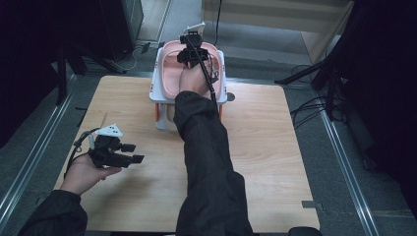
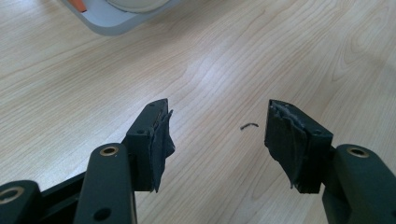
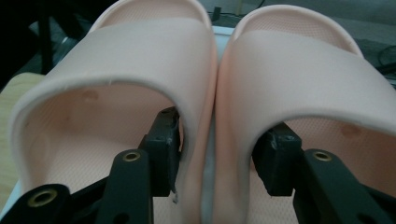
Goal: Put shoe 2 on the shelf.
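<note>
Table's (image 1: 255, 147) far edge: hand-held gripper (image 3: 219, 156) straddling 2 slippers' (image 3: 196, 84) inner walls.

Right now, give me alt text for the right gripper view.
Two pink slippers sit side by side, seen from the heel end. The right tongs straddle their touching inner walls, one black jaw inside each slipper, under the straps.

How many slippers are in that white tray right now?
2. Left pink slipper and right pink slipper lie side by side in the white tray; the right hand-held gripper straddles their touching inner walls.
</note>
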`<state>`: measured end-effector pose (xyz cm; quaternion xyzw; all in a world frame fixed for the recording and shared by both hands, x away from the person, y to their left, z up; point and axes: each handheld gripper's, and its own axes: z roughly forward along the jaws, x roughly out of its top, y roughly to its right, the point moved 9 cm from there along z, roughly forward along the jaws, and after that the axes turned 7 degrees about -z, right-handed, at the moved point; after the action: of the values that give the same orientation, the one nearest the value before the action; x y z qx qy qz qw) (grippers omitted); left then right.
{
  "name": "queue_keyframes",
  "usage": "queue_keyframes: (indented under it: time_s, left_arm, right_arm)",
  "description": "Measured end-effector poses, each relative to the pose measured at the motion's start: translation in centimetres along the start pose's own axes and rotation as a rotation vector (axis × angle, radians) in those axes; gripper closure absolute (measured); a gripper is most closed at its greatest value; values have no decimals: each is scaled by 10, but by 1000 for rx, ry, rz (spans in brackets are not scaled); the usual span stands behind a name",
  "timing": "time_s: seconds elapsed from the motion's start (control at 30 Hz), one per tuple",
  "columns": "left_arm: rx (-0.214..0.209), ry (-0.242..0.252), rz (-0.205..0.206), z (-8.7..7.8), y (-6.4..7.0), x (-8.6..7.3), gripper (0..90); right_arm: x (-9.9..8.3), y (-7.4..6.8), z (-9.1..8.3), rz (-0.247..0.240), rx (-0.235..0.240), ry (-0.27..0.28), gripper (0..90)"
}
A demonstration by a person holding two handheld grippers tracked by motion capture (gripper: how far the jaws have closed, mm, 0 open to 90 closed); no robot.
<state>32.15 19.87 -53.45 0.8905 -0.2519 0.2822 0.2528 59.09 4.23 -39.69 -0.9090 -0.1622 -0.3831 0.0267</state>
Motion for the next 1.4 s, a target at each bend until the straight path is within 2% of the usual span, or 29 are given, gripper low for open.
queue_keyframes:
  time_s: [0.27,0.43,0.6,0.87,0.93,1.03,1.27,1.4]
  left_arm:
    - [2,-7,3,7,6,2,405]
    - [-2,-17,6,10,9,3,405]
    - [-6,-14,0,12,8,5,406]
    - [-6,-23,-7,15,5,5,406]
    - [-8,-21,-9,16,4,5,406]
    - [-7,-24,-13,18,5,5,406]
    - [-13,-26,-18,21,8,6,407]
    - [-11,-23,-21,23,9,7,407]
  right_arm:
    - [-17,5,-21,-42,65,17,521]
    - [-26,7,-37,-61,125,39,523]
    - [-37,7,-54,-108,166,55,532]
    - [-57,6,-75,-115,268,77,539]
    - [-61,7,-82,-136,277,95,555]
    - [-68,4,-90,-166,316,97,568]
    - [-97,2,-112,-237,390,138,592]
    - [-115,7,-119,-243,427,153,594]
